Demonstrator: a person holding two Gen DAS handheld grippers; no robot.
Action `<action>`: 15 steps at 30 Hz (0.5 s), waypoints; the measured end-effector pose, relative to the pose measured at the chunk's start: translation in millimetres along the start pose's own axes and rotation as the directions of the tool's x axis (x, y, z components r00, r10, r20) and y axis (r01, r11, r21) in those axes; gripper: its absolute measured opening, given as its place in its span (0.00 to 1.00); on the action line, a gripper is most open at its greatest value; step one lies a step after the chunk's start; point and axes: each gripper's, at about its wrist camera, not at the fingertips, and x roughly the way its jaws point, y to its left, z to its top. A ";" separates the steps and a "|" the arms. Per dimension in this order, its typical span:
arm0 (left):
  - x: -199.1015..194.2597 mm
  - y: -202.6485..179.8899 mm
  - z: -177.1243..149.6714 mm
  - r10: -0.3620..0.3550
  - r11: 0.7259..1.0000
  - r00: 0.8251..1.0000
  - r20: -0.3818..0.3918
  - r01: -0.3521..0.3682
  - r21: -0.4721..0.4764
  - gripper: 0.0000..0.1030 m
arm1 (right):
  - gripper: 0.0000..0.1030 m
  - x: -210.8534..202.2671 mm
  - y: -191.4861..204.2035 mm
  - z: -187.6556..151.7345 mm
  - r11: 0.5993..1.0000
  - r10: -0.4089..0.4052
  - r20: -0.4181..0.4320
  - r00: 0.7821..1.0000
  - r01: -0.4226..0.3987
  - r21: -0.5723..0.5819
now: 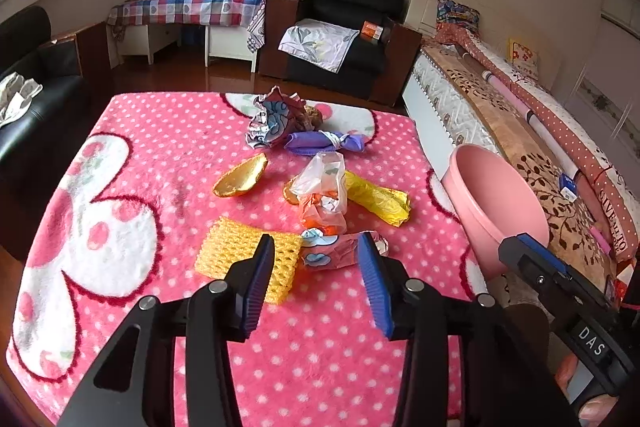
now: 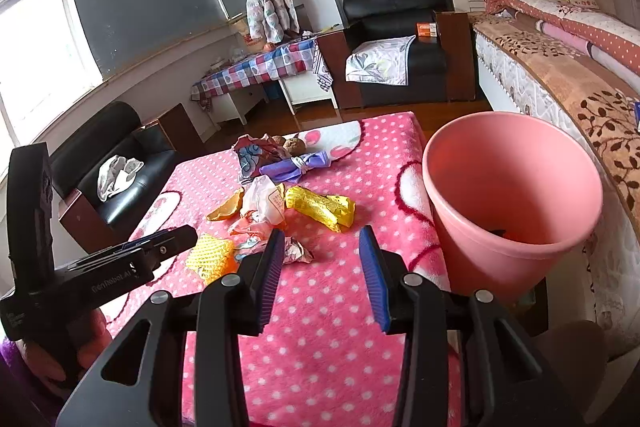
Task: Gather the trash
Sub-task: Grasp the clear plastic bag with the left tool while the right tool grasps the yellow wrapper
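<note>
Barely begun: nearly all wrappers (image 1: pixel 316 195) litter the bench (image 1: pixel 132 187) (pink bin (image 2: pixel 512 195) holds little); left gripper (image 1: pixel 316 259) and right gripper (image 2: pixel 322 251) gape empty.

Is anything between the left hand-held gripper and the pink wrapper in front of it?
Nothing visible. The left hand-held gripper is open and the pink wrapper lies just past its fingertips on the blanket. The yellow foam net lies beside the wrapper, under the left finger, not across the path.

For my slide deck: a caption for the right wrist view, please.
Open right gripper hovers over scattered wrappers on a pink dotted blanket, beside a pink bin.
</note>
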 end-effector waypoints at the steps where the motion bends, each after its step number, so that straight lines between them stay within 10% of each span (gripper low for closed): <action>1: 0.9 1.2 -0.3 -0.002 1.000 1.000 -0.004 0.002 -0.006 0.42 | 0.38 0.8 -1.7 0.0 1.000 0.002 -0.002 1.000 -0.002 0.006; 15: 16.9 27.0 -0.9 0.008 0.996 0.999 -0.032 -0.011 -0.084 0.67 | 0.38 33.8 8.3 1.5 0.997 0.072 -0.082 0.994 -0.074 -0.020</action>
